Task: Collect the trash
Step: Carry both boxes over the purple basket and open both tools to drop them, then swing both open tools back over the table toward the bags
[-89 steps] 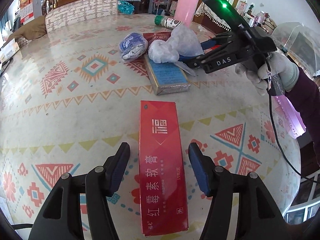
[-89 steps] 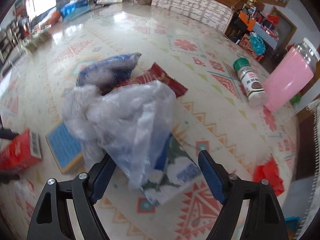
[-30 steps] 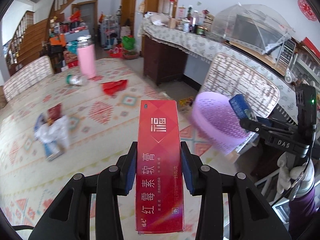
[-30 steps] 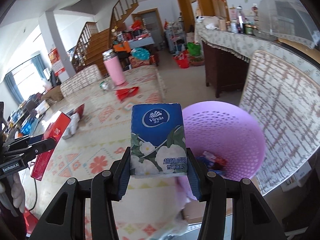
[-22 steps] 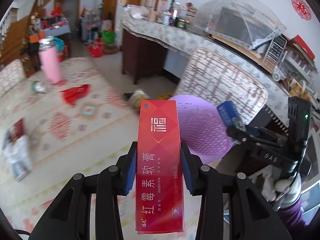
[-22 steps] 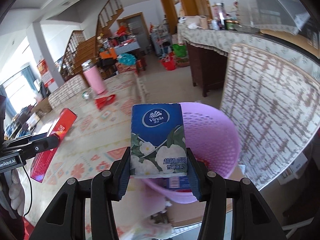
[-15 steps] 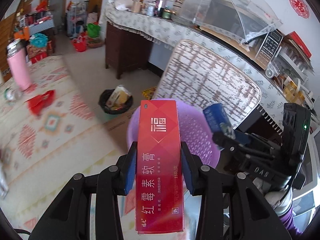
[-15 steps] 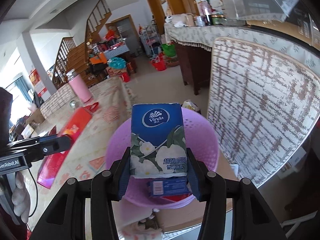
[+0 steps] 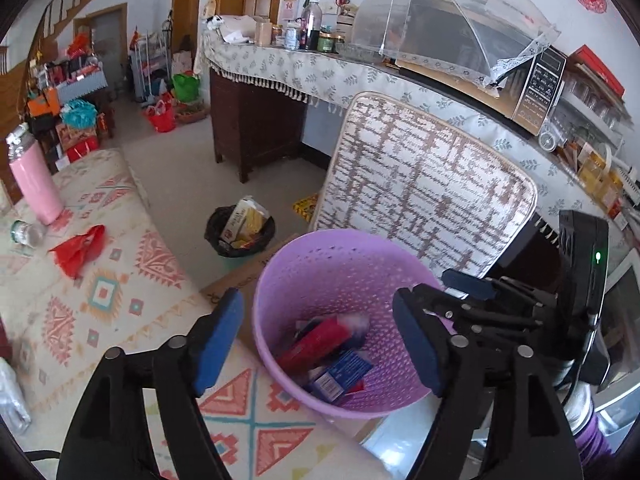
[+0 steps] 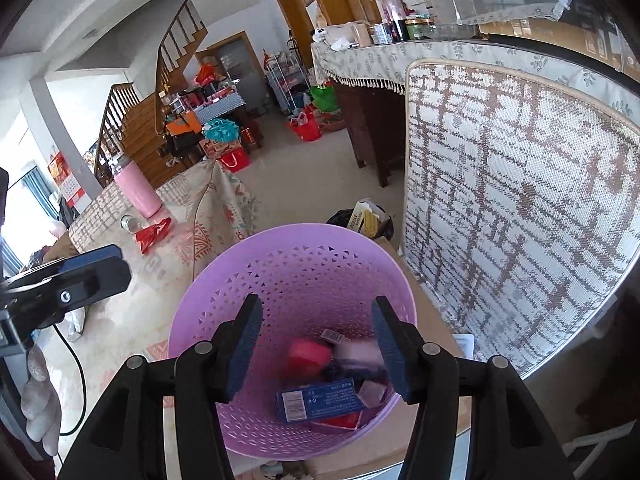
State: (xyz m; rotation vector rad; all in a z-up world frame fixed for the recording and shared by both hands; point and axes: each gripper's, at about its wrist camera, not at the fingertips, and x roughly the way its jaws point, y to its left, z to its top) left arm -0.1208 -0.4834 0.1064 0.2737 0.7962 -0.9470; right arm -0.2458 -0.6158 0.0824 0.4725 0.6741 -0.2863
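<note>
**Dropping trash into the basket**

Hovering over a round perforated purple plastic basket [image 10: 304, 280], the left gripper [image 9: 316, 344] and right gripper [image 10: 316, 344] are opening, both empty. A long red cardboard box [image 9: 316, 340] lies inside: light, stiff, easiest gripped across its narrow sides.

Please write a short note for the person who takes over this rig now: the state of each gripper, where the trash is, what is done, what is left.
Left gripper: jaws opening, nothing between them, above the purple basket.
Right gripper: jaws opening, empty, also over the basket.
Done: red box and blue box lie inside the basket.
Left: red wrapper and a small bottle on the patterned table beside the pink flask.
</note>
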